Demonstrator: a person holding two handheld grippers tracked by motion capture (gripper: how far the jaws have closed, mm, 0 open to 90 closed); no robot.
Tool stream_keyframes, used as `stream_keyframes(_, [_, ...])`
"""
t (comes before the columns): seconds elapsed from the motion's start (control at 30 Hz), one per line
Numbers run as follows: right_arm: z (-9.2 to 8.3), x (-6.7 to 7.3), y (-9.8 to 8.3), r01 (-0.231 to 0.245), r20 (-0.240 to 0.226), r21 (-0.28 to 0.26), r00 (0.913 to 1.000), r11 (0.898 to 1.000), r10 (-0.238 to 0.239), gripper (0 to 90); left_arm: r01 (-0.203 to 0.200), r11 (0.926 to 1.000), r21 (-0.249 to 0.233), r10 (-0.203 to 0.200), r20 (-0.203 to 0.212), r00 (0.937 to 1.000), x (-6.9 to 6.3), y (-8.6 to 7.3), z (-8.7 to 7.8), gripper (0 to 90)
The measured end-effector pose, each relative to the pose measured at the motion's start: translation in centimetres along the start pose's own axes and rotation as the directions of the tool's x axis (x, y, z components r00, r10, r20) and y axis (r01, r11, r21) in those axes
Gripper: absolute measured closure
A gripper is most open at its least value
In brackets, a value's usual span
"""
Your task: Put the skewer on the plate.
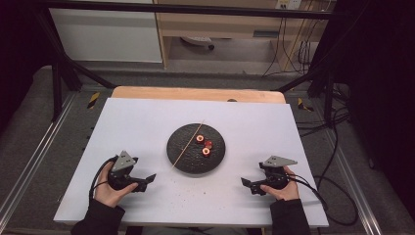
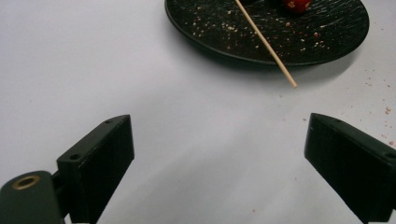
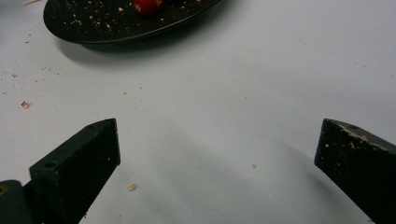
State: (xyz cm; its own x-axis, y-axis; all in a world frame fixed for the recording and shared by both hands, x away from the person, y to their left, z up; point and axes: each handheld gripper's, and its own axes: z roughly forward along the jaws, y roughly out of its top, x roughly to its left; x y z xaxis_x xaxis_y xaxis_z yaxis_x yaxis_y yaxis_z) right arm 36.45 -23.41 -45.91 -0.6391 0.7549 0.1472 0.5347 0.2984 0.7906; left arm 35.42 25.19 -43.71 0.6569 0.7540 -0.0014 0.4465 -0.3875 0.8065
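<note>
A round black plate (image 1: pixel 177 152) lies in the middle of the white table. A thin wooden skewer (image 1: pixel 187 144) rests slanted across it, its near end past the rim. Three red fruit pieces (image 1: pixel 206 152) sit right of the skewer. My left gripper (image 1: pixel 149 178) rests open at the front left, pointing toward the plate. In the left gripper view its jaws (image 2: pixel 219 140) stand wide apart with bare table between them, the plate (image 2: pixel 215 28) and skewer (image 2: pixel 266 44) ahead. My right gripper (image 1: pixel 246 183) rests open at the front right. Its jaws (image 3: pixel 219 144) are wide apart with nothing between them, with the plate (image 3: pixel 84 21) ahead left.
Small crumbs (image 3: pixel 132 187) dot the white table (image 1: pixel 244 122) near the plate. A wooden board edge (image 1: pixel 195 93) runs along the table's far side. Black frame bars (image 1: pixel 63 73) and cables (image 1: pixel 337 161) flank the table.
</note>
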Motion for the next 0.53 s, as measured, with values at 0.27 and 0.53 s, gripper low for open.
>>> stream_keyframes(0.27, [-0.1, 0.2, 0.0, 0.007, -0.012, 0.006, 0.9999, 1.0, -0.007, 0.5, 0.009, 0.9997, 0.023, -0.009, -0.021, 0.9997, 0.9, -2.1, -0.4, 8.0])
stream_keyframes(0.53, [-0.2, 0.2, -0.1, 0.017, -0.011, 0.011, 0.9998, 1.0, -0.017, 0.6, 0.022, 0.9994, 0.027, -0.021, -0.024, 0.9995, 1.3, -2.5, -0.5, 8.0])
